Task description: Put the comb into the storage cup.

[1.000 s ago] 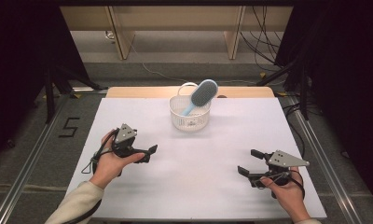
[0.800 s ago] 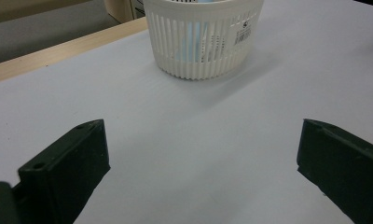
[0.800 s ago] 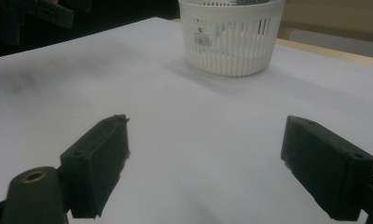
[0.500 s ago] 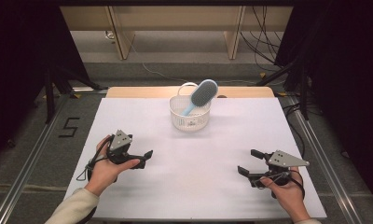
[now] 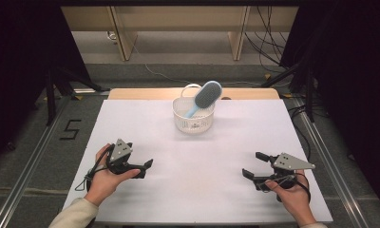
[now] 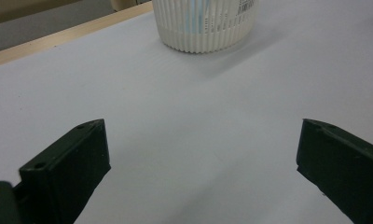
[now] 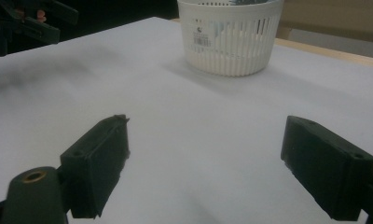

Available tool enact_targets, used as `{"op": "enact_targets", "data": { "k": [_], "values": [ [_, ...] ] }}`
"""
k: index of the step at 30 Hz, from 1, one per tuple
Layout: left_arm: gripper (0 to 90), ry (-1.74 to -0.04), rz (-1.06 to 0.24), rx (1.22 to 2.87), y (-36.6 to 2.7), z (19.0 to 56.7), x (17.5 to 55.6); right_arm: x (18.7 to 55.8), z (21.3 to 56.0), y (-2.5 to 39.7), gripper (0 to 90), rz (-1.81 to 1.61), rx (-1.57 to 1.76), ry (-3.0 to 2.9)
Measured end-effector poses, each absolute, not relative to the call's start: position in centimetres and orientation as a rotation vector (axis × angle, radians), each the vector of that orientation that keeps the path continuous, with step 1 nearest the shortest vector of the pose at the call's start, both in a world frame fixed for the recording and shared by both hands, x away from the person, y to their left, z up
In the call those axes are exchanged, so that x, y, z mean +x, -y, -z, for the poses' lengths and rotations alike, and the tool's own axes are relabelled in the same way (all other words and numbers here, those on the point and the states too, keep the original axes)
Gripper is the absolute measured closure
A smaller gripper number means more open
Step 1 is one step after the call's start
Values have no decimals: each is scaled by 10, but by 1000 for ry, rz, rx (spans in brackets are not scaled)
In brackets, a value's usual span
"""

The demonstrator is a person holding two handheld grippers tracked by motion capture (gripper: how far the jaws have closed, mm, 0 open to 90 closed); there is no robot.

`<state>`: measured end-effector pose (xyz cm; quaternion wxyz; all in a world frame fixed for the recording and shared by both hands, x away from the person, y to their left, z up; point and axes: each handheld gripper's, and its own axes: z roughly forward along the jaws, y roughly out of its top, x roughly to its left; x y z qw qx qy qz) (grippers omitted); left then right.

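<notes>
Both sets of jaws stand wide apart with nothing between them, the left gripper and the right gripper low over the white table, near the person. The hairbrush lies well ahead, between the two, propped in the white basket, its long axis leaning up and right. Neither hand looks clearly nearer.

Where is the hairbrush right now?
In the high view the blue hairbrush stands tilted in the white basket at the table's far centre, head leaning right over the rim, well ahead of both grippers.
</notes>
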<state>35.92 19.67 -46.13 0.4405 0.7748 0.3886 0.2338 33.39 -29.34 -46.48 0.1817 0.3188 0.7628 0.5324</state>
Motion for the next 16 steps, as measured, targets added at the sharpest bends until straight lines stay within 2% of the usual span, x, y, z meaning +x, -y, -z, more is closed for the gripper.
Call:
{"op": "enact_targets", "data": {
  "k": [16],
  "values": [
    [24,-958,-600,1943,-199,467,353,334,465,294,158,-1503,900,-2154]
  ]
}}
